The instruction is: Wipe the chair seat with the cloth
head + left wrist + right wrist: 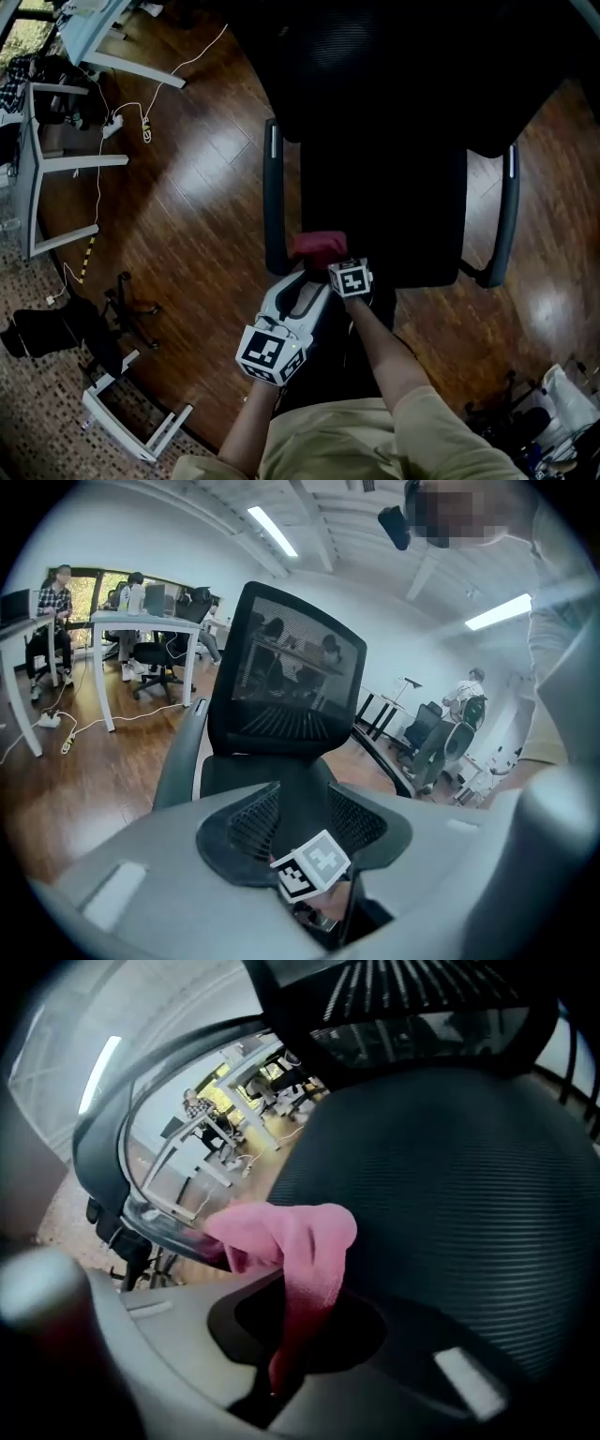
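A black office chair stands below me, its mesh seat [398,211] between two armrests. A pink cloth [319,247] lies bunched on the seat's front left edge. My right gripper [336,257] is shut on the cloth [302,1237], which hangs out of its jaws [286,1335] onto the ribbed seat [450,1204]. My left gripper [302,278] sits just behind and left of the right one, off the seat's front edge, shut and holding nothing. In the left gripper view its tips [302,808] point at the right gripper's marker cube [314,864] and the backrest [286,672].
The left armrest [272,197] is close beside the cloth; the right armrest [506,211] is farther off. The backrest [403,66] rises behind the seat. White desk legs [56,161], a cable and power strip [112,124] and a chair base [127,309] stand on the wooden floor at left.
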Demonstrator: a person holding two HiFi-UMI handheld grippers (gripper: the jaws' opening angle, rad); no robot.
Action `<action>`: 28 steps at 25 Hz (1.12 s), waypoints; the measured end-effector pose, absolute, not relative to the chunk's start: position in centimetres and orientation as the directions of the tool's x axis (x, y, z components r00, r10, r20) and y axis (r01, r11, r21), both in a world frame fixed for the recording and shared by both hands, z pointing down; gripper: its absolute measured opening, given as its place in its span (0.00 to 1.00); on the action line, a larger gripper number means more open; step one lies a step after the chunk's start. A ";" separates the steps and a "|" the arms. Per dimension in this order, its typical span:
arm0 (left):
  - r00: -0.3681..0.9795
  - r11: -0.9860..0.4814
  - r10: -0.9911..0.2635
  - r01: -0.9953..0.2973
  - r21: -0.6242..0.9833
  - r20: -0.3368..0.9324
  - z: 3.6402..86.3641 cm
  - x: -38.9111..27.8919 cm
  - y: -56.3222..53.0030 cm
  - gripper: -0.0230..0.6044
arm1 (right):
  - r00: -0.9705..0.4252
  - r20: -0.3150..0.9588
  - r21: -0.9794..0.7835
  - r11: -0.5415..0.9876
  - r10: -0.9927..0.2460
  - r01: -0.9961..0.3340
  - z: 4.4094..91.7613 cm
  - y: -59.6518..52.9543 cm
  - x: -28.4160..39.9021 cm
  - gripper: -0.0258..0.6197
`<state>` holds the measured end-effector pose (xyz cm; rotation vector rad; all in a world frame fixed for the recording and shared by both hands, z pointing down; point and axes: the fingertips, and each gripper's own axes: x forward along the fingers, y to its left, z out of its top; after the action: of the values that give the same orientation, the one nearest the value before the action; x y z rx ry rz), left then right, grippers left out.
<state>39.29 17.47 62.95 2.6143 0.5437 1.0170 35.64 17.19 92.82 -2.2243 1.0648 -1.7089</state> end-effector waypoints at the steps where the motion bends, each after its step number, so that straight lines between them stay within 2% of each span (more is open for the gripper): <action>1: 0.681 -0.888 0.442 0.237 0.395 0.584 63.0 39.2 17.6 0.27 | 0.150 0.823 -0.443 -0.784 -0.548 -0.434 93.3 19.9 36.6 0.07; 4: 0.674 -0.871 0.469 0.247 0.424 0.571 63.5 38.7 19.0 0.27 | 0.303 0.891 -0.236 -0.915 -0.337 -0.327 93.5 31.4 39.2 0.07; 6: 0.668 -0.859 0.491 0.260 0.442 0.560 63.8 38.6 20.3 0.27 | 0.375 0.918 -0.072 -0.985 -0.127 -0.157 93.4 40.7 40.5 0.07; 8: 0.667 -0.850 0.500 0.258 0.459 0.552 64.3 38.7 21.5 0.27 | 0.391 0.919 0.059 -0.998 0.055 0.001 93.2 48.3 41.4 0.07; 11: 0.661 -0.843 0.507 0.246 0.479 0.553 64.9 38.5 22.4 0.27 | 0.362 0.921 0.145 -0.989 0.148 0.035 93.2 52.3 41.5 0.07; 13: 0.667 -0.844 0.503 0.241 0.479 0.549 65.0 38.5 22.1 0.27 | 0.362 0.925 0.120 -0.993 0.117 0.013 92.9 51.0 41.6 0.07; 14: 0.677 -0.847 0.494 0.234 0.477 0.545 64.9 38.5 21.7 0.27 | 0.364 0.930 0.062 -0.998 0.047 -0.029 92.8 48.7 41.4 0.07; 16: 0.700 -0.858 0.467 0.211 0.469 0.540 64.5 38.5 20.4 0.28 | 0.329 0.919 -0.124 -0.953 -0.215 -0.276 91.9 40.0 39.9 0.07; 18: 0.716 -0.869 0.444 0.197 0.454 0.538 63.8 38.4 18.9 0.28 | 0.203 0.849 -0.316 -0.777 -0.487 -0.544 90.1 29.3 36.9 0.07; 20: 0.729 -0.883 0.419 0.189 0.429 0.540 62.8 38.3 17.4 0.28 | 0.089 0.766 -0.456 -0.636 -0.637 -0.623 88.9 21.1 33.9 0.07; 22: 0.745 -0.901 0.380 0.164 0.402 0.548 61.9 38.2 15.9 0.28 | 0.014 0.719 -0.543 -0.574 -0.695 -0.612 89.1 15.3 31.9 0.07; 24: 0.755 -0.912 0.345 0.129 0.389 0.558 61.7 38.2 15.0 0.28 | -0.031 0.724 -0.568 -0.571 -0.689 -0.593 90.4 12.4 30.8 0.07; 26: 0.752 -0.917 0.325 0.102 0.385 0.574 62.3 37.7 14.4 0.28 | -0.015 0.764 -0.538 -0.624 -0.645 -0.567 92.0 12.8 31.0 0.07; 28: 0.742 -0.920 0.314 0.083 0.383 0.592 63.3 37.3 14.1 0.28 | 0.062 0.810 -0.464 -0.703 -0.583 -0.538 92.9 16.4 32.6 0.07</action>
<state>37.26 14.14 63.29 2.6103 0.3079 0.9741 32.57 16.43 92.91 -2.2605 1.1932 -1.7580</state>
